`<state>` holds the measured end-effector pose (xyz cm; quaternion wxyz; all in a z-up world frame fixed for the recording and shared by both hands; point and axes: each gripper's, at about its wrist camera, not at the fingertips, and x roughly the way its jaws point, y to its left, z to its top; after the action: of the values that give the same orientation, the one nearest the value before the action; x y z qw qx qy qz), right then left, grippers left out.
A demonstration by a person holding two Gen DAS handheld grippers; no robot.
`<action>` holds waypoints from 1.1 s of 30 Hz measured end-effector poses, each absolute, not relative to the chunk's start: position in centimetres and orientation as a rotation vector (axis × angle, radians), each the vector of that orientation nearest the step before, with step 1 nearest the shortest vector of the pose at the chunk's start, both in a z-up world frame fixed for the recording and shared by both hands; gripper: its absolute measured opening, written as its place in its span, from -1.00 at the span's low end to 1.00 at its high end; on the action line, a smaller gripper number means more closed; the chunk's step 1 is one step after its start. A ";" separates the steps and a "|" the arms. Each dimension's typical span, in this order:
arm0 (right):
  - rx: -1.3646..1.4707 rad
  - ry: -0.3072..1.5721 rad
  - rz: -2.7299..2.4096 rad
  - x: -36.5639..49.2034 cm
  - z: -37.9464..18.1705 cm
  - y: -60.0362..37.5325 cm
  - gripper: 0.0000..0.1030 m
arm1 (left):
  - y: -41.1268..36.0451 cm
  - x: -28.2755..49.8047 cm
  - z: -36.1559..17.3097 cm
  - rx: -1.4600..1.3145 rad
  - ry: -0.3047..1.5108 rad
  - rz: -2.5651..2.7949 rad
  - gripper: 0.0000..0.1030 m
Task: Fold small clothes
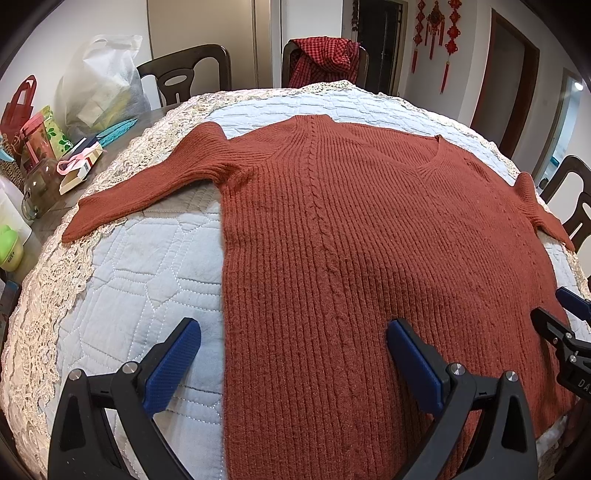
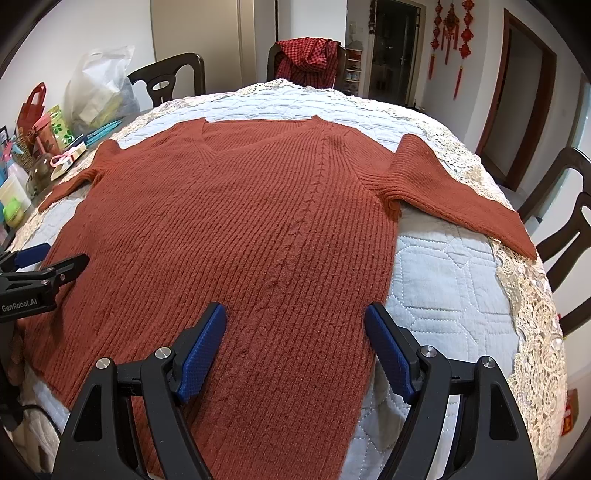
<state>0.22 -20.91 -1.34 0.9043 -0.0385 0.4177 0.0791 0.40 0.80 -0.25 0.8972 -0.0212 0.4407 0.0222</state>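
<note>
A pale quilted cover point(image 1: 147, 266) with a lace border point(image 1: 44, 295) lies over the counter. At its left edge stand a white plastic bag point(image 1: 99, 81), a red gift bag point(image 1: 18, 107), a glass jar point(image 1: 40, 188) and a green lidded cup point(image 1: 9, 251). A red checked cloth point(image 1: 325, 61) hangs on a dark chair point(image 1: 184, 74) behind. Red knot ornaments point(image 1: 436, 33) hang on the wall.

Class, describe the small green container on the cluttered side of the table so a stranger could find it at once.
Start at the quilted table cover under the rust-red sweater, then look past its lace edge to the clutter beyond the sweater's left sleeve. Nearest the camera there, below the glass jar, sits the green container. It alone is bright lime green with a rounded top.
</note>
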 end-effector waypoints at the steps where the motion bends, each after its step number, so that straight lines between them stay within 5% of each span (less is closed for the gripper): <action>1: -0.080 0.864 0.164 0.2 -1.3 -20.9 0.50 | 0.9 0.4 -0.3 -0.044 0.912 0.047 0.98; 19: -0.059 0.887 0.165 0.6 -1.0 -21.1 0.50 | 1.2 0.6 0.0 -0.048 0.927 0.027 0.96; 23: -0.032 0.880 0.205 0.3 -0.2 -21.0 0.50 | 2.6 0.8 1.1 -0.086 0.888 0.026 0.70; 33: -0.072 0.845 0.323 1.5 1.1 -17.3 0.50 | 12.6 2.5 1.9 -0.322 0.828 0.172 0.61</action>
<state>1.47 -17.35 1.05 0.8987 -0.0349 0.4084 0.1558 2.54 12.62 1.88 0.8993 -0.1556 0.4001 0.0832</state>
